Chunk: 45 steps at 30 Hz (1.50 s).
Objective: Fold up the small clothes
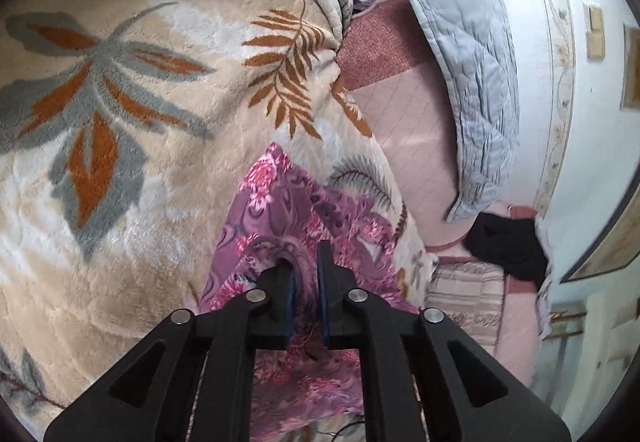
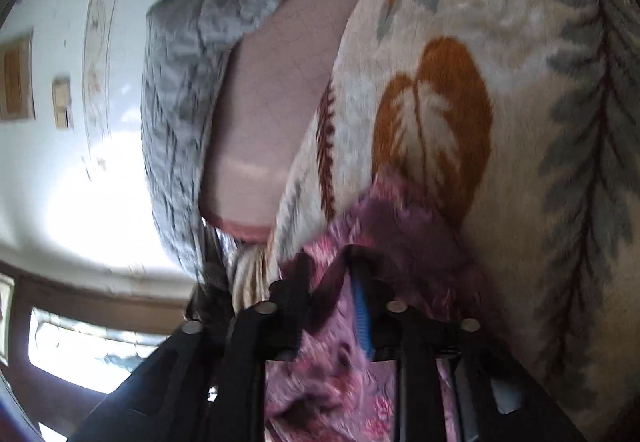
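With the left gripper (image 1: pixel 306 274) and right gripper (image 2: pixel 326 282) each pinching the purple floral garment (image 1: pixel 280 198), nearly closed, keep its edge taut and level over the leaf-patterned blanket (image 1: pixel 120 122).

The left wrist view is sharp and evenly lit by soft daylight; the pile of the leaf-patterned blanket (image 1: pixel 160 122) shows clearly, with only faint shadows in its folds. The right wrist view is smeared by motion blur — the grey quilt (image 2: pixel 188 82) and the purple floral cloth (image 2: pixel 320 374) lose their detail. There, the white wall (image 2: pixel 100 194) is overexposed with strong glare, and a bright window (image 2: pixel 80 354) sits at the lower left. Both pictures bend strongly at the edges, with dark corners from the fisheye lens.
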Each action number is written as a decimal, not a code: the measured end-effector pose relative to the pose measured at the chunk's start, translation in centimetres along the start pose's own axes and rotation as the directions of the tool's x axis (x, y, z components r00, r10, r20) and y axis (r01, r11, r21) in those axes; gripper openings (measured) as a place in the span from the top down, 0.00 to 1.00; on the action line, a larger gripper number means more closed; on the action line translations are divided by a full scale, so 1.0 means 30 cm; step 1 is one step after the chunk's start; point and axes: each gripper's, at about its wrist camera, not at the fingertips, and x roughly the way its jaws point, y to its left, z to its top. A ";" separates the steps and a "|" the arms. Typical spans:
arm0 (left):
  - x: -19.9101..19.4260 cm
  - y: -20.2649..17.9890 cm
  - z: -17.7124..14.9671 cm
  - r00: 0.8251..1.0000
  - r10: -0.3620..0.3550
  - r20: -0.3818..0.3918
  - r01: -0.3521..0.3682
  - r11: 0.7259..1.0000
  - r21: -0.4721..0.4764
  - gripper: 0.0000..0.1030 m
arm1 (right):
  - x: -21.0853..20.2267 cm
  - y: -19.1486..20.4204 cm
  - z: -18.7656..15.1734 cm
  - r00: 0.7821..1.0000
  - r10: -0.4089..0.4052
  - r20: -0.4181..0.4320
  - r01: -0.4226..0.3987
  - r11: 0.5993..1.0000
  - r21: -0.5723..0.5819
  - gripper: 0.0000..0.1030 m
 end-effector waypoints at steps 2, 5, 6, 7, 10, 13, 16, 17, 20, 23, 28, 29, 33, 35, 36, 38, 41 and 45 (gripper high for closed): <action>-0.010 0.009 0.008 1.000 -0.024 0.007 0.024 0.999 -0.021 0.84 | -0.039 0.000 0.019 0.998 0.007 0.067 -0.007 1.000 0.000 0.65; -0.067 0.021 0.017 0.997 -0.029 0.078 0.030 0.999 -0.015 0.66 | -0.080 0.026 0.029 0.995 -0.046 0.089 0.054 0.994 -0.094 0.59; -0.092 0.028 0.021 0.993 -0.037 0.108 0.039 0.999 -0.018 0.55 | -0.087 0.034 0.024 0.993 -0.080 0.087 0.092 0.986 -0.136 0.57; -0.121 0.039 0.026 0.990 -0.048 0.136 0.052 0.998 -0.027 0.50 | -0.090 0.039 0.018 0.994 -0.093 0.062 0.104 0.974 -0.200 0.56; -0.132 0.034 0.028 0.993 -0.022 0.119 0.020 0.999 0.025 0.46 | -0.080 0.053 -0.013 0.979 -0.197 0.054 0.204 0.928 -0.311 0.52; -0.090 0.010 -0.006 0.997 0.058 0.057 -0.066 0.986 0.153 0.40 | -0.040 0.075 -0.035 0.959 -0.277 0.062 0.279 0.873 -0.401 0.48; -0.055 0.016 -0.055 0.997 0.073 0.004 -0.071 0.967 0.243 0.40 | 0.022 0.108 -0.052 0.938 -0.337 0.083 0.335 0.818 -0.469 0.44; -0.049 0.023 -0.067 0.998 0.060 -0.013 -0.054 0.965 0.256 0.39 | 0.042 0.118 -0.059 0.933 -0.349 0.088 0.346 0.799 -0.493 0.44; -0.025 0.039 -0.104 0.998 0.045 -0.052 -0.027 0.954 0.298 0.36 | 0.114 0.159 -0.078 0.921 -0.377 0.100 0.365 0.741 -0.564 0.44; -0.010 0.044 -0.106 0.995 0.086 -0.048 -0.067 0.952 0.300 0.36 | 0.168 0.187 -0.104 0.897 -0.429 0.107 0.393 0.661 -0.639 0.66; -0.044 0.055 -0.072 0.998 0.063 -0.020 -0.055 0.959 0.278 0.36 | 0.086 0.252 -0.119 0.930 -0.315 0.191 0.357 0.644 -0.676 0.96; -0.051 0.054 -0.071 0.998 0.063 -0.013 -0.057 0.957 0.284 0.36 | 0.070 0.247 -0.107 0.932 -0.297 0.209 0.359 0.668 -0.652 0.96; -0.063 0.062 -0.060 0.997 0.076 -0.006 -0.071 0.952 0.298 0.36 | 0.045 0.132 -0.013 0.902 -0.374 0.213 0.429 0.739 -0.519 0.95; -0.038 0.055 -0.058 0.996 0.093 -0.015 -0.084 0.946 0.312 0.36 | 0.055 0.093 -0.015 0.898 -0.395 0.191 0.436 0.746 -0.504 0.95; -0.021 0.045 -0.059 0.994 0.106 -0.019 -0.095 0.942 0.322 0.34 | 0.054 0.076 -0.020 0.908 -0.379 0.178 0.416 0.768 -0.487 0.95; 0.025 0.021 -0.052 0.987 0.159 -0.015 -0.144 0.927 0.346 0.32 | 0.057 0.052 -0.022 0.923 -0.354 0.152 0.384 0.808 -0.448 0.92; 0.091 -0.013 -0.036 0.978 0.208 -0.001 -0.193 0.912 0.363 0.32 | 0.066 0.031 -0.020 0.923 -0.361 0.130 0.381 0.826 -0.415 0.90; 0.145 -0.072 -0.041 0.963 0.265 0.053 -0.262 0.863 0.432 0.95 | 0.063 0.071 -0.022 0.923 -0.359 0.136 0.380 0.805 -0.455 0.94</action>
